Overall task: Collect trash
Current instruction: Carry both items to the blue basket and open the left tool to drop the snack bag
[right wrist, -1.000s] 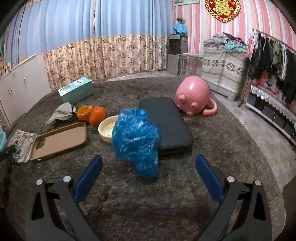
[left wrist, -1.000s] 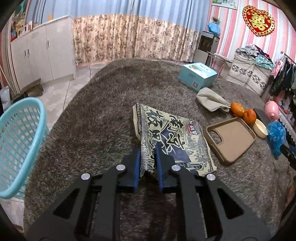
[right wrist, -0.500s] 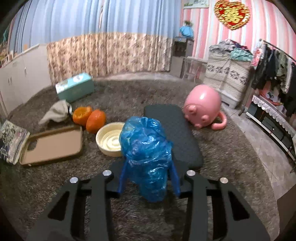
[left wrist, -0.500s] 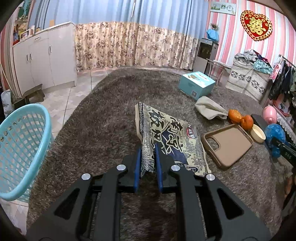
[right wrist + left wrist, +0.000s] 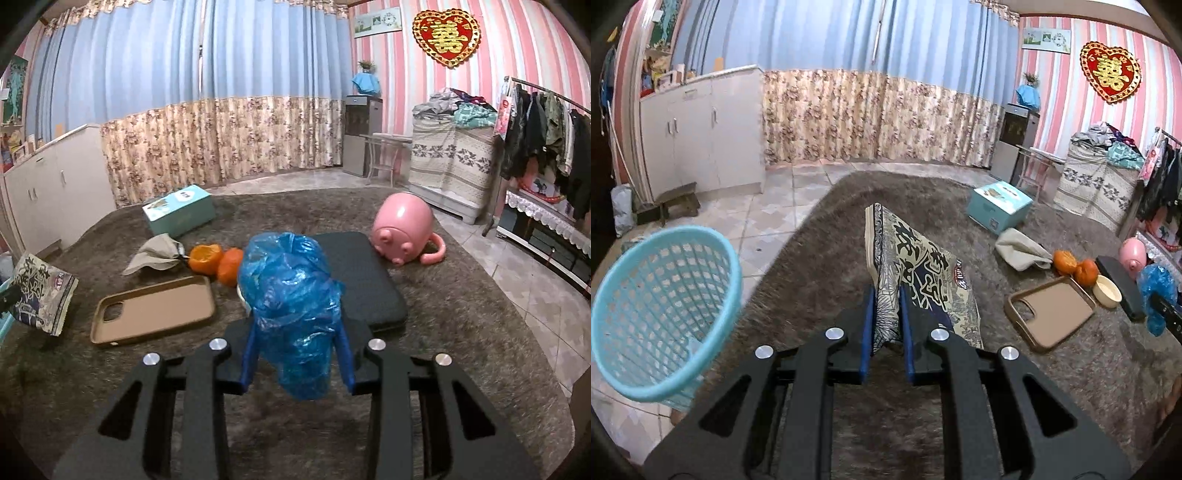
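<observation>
My left gripper (image 5: 885, 295) is shut on the edge of a printed snack bag (image 5: 916, 269) and holds it lifted above the grey carpet (image 5: 812, 258). The bag also shows at the left of the right wrist view (image 5: 44, 295). A light blue mesh basket (image 5: 661, 317) stands on the tiled floor to the left of the left gripper. My right gripper (image 5: 297, 334) is shut on a crumpled blue plastic bag (image 5: 291, 295), lifted off the carpet. The blue bag also shows at the right edge of the left wrist view (image 5: 1158, 291).
On the carpet lie a brown phone case (image 5: 155, 310), orange peels (image 5: 218, 260), a crumpled tissue (image 5: 155, 253), a teal box (image 5: 179, 214), a dark pad (image 5: 362, 277), a pink pig mug (image 5: 402, 229) and a small white bowl (image 5: 1108, 291). White cabinets (image 5: 701, 133) stand at the far left.
The left gripper has raised the snack bag off the carpet, the basket closer at its left. The right gripper closed on the blue bag and lifted it.
</observation>
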{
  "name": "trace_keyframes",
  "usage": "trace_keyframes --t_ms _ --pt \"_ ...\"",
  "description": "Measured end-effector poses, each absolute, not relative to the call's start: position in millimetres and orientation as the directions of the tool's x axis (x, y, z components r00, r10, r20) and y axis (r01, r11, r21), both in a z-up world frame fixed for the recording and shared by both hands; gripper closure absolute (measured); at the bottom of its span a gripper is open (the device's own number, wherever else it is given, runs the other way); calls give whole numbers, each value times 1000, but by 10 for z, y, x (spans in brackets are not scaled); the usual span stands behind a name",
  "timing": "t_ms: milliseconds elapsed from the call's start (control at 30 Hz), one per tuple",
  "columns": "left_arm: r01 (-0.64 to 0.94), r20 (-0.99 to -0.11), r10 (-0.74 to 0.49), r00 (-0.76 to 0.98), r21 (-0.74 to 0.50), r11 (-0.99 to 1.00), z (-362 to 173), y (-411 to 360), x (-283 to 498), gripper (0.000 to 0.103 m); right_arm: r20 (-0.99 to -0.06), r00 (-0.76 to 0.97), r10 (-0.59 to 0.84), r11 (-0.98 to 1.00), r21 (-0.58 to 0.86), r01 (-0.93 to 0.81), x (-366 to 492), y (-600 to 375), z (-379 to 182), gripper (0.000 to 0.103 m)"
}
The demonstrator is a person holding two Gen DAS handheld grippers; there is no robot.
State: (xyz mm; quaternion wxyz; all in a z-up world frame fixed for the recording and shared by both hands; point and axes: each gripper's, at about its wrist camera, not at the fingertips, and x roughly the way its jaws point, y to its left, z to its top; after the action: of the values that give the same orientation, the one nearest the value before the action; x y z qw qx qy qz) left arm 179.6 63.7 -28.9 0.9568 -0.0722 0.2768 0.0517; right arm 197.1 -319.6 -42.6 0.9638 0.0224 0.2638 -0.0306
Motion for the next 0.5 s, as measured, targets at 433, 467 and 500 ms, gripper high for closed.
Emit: trace_keyframes --t_ms 433,467,500 --pt "-205 -486 130 864 -105 973 73 1195 1509 91 -459 886 57 998 -11 -69 2033 -2527 -152 67" --pt "-212 -484 133 865 -113 971 99 1252 1493 91 -458 886 64 997 -14 -79 2030 -2475 -147 67" --pt "-218 -482 136 865 -118 969 122 1305 1475 91 -457 887 72 996 -20 -92 2027 -2407 -137 67"
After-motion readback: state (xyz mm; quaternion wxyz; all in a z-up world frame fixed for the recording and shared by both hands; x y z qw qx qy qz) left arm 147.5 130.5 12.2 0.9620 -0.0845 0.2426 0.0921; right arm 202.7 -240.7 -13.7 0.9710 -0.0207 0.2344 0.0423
